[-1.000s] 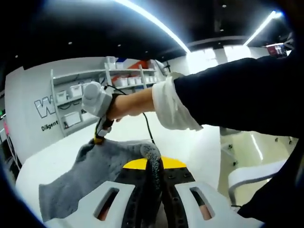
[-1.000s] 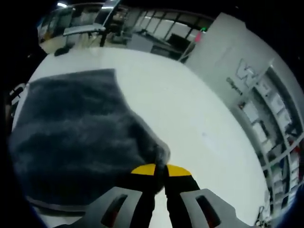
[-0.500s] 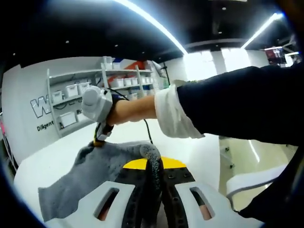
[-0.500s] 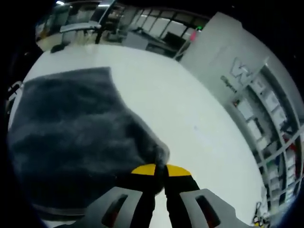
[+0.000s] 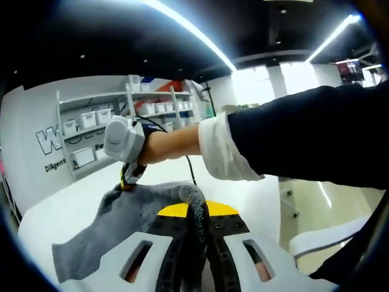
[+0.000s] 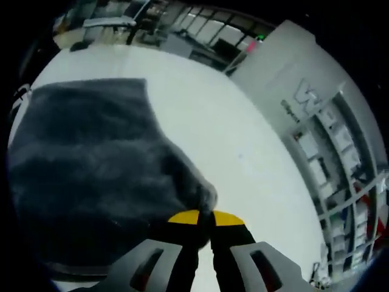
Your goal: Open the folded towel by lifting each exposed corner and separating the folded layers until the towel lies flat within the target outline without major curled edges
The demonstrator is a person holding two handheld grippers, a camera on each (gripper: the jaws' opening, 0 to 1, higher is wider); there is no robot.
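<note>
White table | grey towel pinched in both jaws

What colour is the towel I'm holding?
Plain dark grey towel; clearest in the right gripper view.

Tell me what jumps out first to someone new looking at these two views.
The fluffy dark grey towel, spread across the white table in the right gripper view, with the right claw shut on its corner. In the left gripper view, the left claw pinches another bunched towel edge, while a person's arm in a black sleeve reaches across above it.
</note>
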